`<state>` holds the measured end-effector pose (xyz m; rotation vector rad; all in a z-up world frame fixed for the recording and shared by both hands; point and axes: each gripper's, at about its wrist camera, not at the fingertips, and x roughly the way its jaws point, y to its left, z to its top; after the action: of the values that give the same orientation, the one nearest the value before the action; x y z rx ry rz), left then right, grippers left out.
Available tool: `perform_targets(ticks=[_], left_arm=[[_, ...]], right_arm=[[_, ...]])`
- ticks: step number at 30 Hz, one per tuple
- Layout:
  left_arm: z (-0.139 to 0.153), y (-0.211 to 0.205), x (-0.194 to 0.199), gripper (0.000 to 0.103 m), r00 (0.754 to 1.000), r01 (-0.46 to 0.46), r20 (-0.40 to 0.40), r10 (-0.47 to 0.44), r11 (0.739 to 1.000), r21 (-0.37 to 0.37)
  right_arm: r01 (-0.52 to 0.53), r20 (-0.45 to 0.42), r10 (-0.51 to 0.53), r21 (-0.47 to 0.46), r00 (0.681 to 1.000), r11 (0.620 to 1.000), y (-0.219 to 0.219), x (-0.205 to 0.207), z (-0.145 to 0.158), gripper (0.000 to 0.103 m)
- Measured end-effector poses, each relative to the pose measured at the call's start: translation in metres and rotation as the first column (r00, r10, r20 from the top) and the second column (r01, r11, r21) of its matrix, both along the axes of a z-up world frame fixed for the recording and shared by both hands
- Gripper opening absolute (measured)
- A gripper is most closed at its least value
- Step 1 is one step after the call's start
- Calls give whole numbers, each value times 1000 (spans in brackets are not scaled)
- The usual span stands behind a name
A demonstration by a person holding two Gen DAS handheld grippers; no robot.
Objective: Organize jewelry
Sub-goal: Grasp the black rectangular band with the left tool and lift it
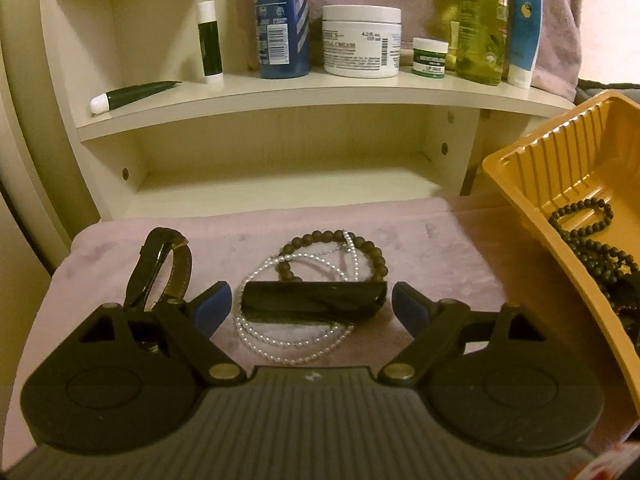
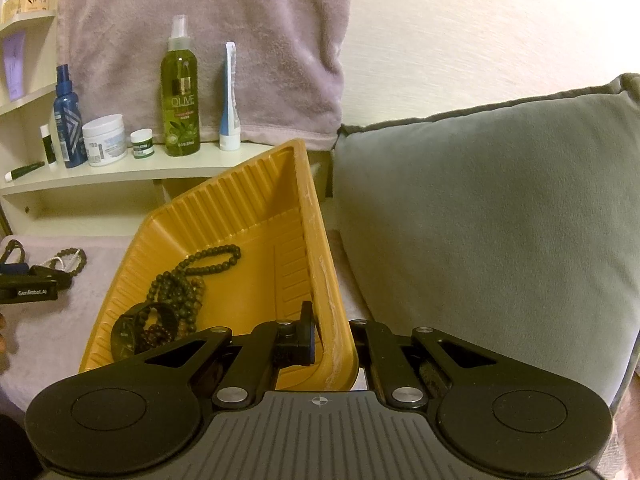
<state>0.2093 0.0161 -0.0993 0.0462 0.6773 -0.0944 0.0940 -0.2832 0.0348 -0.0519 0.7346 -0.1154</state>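
My left gripper (image 1: 312, 307) stands open low over a pink cloth (image 1: 440, 248). Between its blue pads (image 1: 212, 305), touching neither, lies a black oblong piece (image 1: 314, 300). That piece rests on a white pearl strand (image 1: 288, 344) and a brown bead bracelet (image 1: 320, 240). A leather-strap watch (image 1: 164, 264) stands at the left. My right gripper (image 2: 332, 340) is shut on the near rim of a tilted yellow tray (image 2: 324, 248). The tray holds dark bead strands (image 2: 188, 280) and a black watch (image 2: 136, 328). In the left wrist view the yellow tray (image 1: 532, 184) is at the right.
A cream shelf (image 1: 320, 92) behind the cloth carries bottles, jars and tubes. A grey cushion (image 2: 500, 220) sits right of the tray. A pink towel (image 2: 240, 20) hangs on the wall. The left gripper's body (image 2: 28, 284) shows at the left edge of the right wrist view.
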Motion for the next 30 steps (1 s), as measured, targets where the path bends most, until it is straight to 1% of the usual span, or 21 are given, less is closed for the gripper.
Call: perform_targets(ticks=[4, 5, 7, 16, 19, 30], left_arm=[[1, 1, 1, 81, 1000, -4, 8, 4, 1000, -7], [1, 0, 1, 76, 1000, -2, 9, 2, 1000, -3], [1, -1, 2, 76, 1000, 1, 10, -1, 1000, 8], [8, -3, -8, 75, 1000, 3, 31, -3, 1000, 1], [16, -5, -14, 75, 999, 9, 38, -8, 1000, -21], [46, -27, -34, 75, 995, 67, 71, -63, 996, -56]], right_arm=[[0, -1, 0, -1, 1000, 1000, 0, 0, 0, 6], [0, -1, 0, -2, 1000, 1000, 0, 0, 0, 6], [0, -1, 0, -1, 1000, 1000, 0, 0, 0, 6], [0, -1, 0, -1, 1000, 1000, 0, 1, 0, 6], [0, 0, 0, 0, 1000, 1000, 0, 0, 0, 6], [-3, 9, 3, 8, 1000, 1000, 1, -2, 2, 6]])
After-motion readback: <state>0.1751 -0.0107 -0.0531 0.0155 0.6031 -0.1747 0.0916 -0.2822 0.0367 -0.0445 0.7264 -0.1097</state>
